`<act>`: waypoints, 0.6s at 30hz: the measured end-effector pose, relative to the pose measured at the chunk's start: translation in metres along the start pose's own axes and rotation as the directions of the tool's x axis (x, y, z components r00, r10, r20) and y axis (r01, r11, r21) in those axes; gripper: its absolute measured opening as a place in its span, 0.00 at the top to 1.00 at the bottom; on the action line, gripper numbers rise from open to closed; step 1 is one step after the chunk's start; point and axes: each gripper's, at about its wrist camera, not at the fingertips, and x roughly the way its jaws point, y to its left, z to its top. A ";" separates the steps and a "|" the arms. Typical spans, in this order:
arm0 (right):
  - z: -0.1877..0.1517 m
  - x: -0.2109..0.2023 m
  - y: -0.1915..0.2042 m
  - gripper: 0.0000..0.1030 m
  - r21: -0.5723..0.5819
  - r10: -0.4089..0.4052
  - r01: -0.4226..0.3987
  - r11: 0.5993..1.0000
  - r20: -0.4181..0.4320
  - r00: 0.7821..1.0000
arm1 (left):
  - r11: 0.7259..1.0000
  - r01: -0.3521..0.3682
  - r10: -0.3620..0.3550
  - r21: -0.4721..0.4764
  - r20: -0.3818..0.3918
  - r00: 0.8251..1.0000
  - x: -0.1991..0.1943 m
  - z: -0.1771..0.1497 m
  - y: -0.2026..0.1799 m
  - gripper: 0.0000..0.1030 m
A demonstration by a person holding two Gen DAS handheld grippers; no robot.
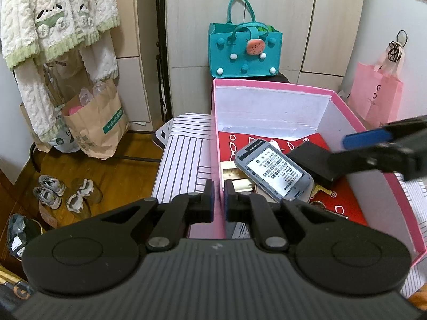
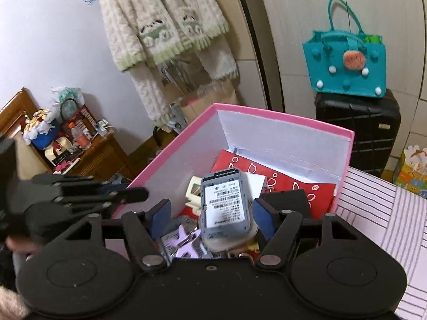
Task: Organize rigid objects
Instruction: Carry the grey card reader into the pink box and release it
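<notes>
While the pink box (image 1: 347,112) stood open-topped on the striped bed (image 1: 181,160), both grippers hung at its rim.
The left gripper (image 1: 218,200) straddled the near wall, jaws nearly together, apparently clamping it; the right gripper (image 2: 210,218), jaws wide apart, framed the grey phone (image 2: 225,208) lying loose inside.

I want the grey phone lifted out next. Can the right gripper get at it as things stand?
Probably yes: the right gripper is open, the grey phone lies on top of the clutter between its fingers, and nothing covers it.
</notes>
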 end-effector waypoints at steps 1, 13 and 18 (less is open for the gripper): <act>-0.001 -0.004 0.002 0.29 -0.014 -0.009 0.009 1.000 0.005 1.000 | 1.000 -0.003 0.003 0.001 -0.003 1.000 0.000 0.000 -0.001 0.92; -0.020 -0.041 0.014 0.19 -0.115 -0.044 0.040 0.993 -0.037 0.998 | 0.998 -0.054 0.055 0.020 -0.037 0.998 -0.011 0.000 -0.011 0.92; -0.030 -0.051 0.013 0.10 -0.088 -0.059 0.053 0.995 -0.071 0.996 | 0.998 -0.063 0.063 0.025 -0.007 0.998 -0.030 -0.004 -0.019 0.92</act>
